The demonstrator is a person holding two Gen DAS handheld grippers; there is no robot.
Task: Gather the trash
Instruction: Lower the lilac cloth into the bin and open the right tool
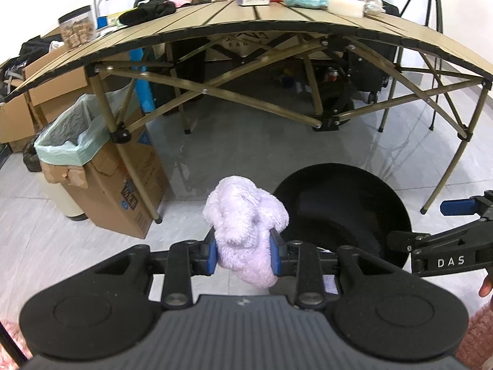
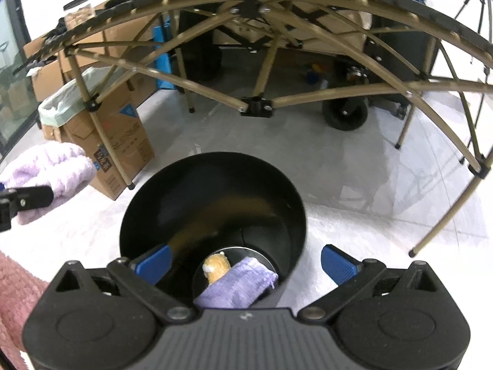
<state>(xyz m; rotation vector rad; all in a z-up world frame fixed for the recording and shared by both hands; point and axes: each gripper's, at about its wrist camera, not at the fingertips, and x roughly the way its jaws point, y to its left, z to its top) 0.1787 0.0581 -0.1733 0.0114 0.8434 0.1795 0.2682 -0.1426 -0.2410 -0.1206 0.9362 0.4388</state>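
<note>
The black bin (image 2: pixel 212 215) is sitting just ahead of the right gripper (image 2: pixel 246 262), whose jaws are spread and empty. The left gripper (image 1: pixel 243 251) is pinching the fluffy rag (image 1: pixel 243 225) beside the rim; it should probably be swinging right, over the opening, before releasing.

- Fluffy pale-lilac plush cloth (image 1: pixel 246 228), between blue ribbed pads (image 1: pixel 212 252) of the black left tongs (image 1: pixel 245 254).
- Round glossy black bin (image 2: pixel 212 212), holding a purple towel (image 2: pixel 237 286) and a tan-and-white lump (image 2: pixel 217 266).
- Tan slatted worktop (image 1: pixel 277 21), black-edged.
- Pale grey floor tiles (image 2: pixel 354 231).
</note>
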